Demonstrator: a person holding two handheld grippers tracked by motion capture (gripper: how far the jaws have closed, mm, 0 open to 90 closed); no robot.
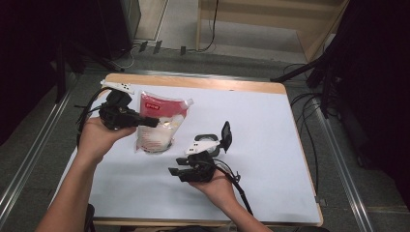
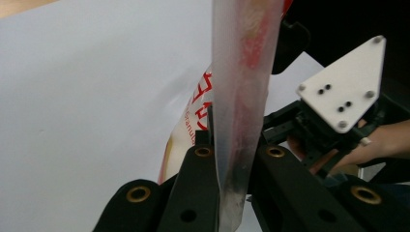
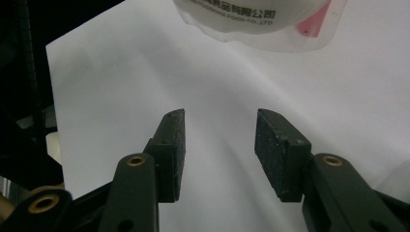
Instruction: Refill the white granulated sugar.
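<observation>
Our black two-jaw left gripper [image 1: 153,122] and right gripper [image 3: 220,145] show brass rivets, rough dark pads, white three-cornered plates with dark screw holes, trailing black cables; forearms unsleeved.

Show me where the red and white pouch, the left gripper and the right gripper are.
pouch [image 1: 157,126], high view, on its middle panel.
left gripper [image 2: 232,179], left gripper view, midway between its fingertips.
right gripper [image 3: 220,154], right gripper view, midway between its fingertips.
</observation>
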